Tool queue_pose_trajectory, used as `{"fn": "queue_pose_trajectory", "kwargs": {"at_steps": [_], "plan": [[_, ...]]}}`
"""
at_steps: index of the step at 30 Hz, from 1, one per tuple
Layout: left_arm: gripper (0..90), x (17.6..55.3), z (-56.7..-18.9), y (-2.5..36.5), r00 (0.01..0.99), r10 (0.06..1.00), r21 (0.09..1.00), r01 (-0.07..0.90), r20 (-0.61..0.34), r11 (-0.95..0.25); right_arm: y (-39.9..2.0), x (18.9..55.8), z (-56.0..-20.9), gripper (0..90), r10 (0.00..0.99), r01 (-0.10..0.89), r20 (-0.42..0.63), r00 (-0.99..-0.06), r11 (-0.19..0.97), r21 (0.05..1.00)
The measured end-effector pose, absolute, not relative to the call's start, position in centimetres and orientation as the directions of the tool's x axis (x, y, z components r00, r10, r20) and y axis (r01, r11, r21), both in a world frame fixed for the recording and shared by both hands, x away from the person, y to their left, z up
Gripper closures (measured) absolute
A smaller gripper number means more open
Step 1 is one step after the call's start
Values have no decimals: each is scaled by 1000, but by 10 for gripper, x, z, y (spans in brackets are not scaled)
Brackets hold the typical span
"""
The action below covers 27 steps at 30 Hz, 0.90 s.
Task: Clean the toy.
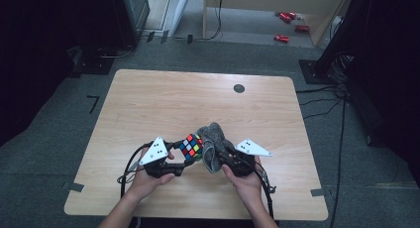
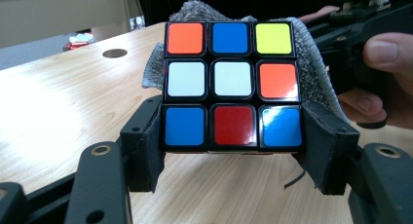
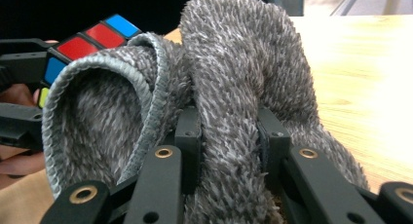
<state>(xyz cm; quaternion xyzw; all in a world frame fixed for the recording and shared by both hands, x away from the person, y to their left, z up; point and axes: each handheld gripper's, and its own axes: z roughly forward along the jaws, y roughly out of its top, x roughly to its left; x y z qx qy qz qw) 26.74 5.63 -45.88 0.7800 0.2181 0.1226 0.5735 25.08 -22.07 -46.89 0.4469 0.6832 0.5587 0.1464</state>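
Left gripper (image 2: 233, 151) is clamped on a multicoloured plastic puzzle cube (image 2: 232, 85), held just above the light wooden table (image 1: 148, 104). Directly behind it, touching, a fuzzy grey cloth (image 3: 229, 87) is pinched in a bunched fold by the right gripper (image 3: 229, 136).

Both grippers (image 1: 163, 161) are black with grey dotted three-cornered plates, brass-ringed screw holes and, seemingly, black trailing cables.
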Motion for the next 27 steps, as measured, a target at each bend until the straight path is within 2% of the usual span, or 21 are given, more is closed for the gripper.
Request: {"fn": "queue_pose_trajectory", "kwargs": {"at_steps": [9,13,20,23,27], "plan": [[357,271,-456,64,861,500,957,217,-94,-194,-217,252,-478,694,741,483,334,-583,-15,876],[357,272,-454,67,858,498,961,228,-124,-153,-209,251,-481,693,722,486,315,-616,33,874],[357,272,-453,67,858,498,962,227,-124,-151,-188,246,-490,694,691,486,282,-666,116,866],[357,272,-453,67,862,490,963,227,-128,-148,-192,247,-487,694,705,473,267,-657,111,874],[357,270,-454,62,873,473,961,222,-119,-167,-207,250,-479,694,734,457,280,-618,46,888]]}}
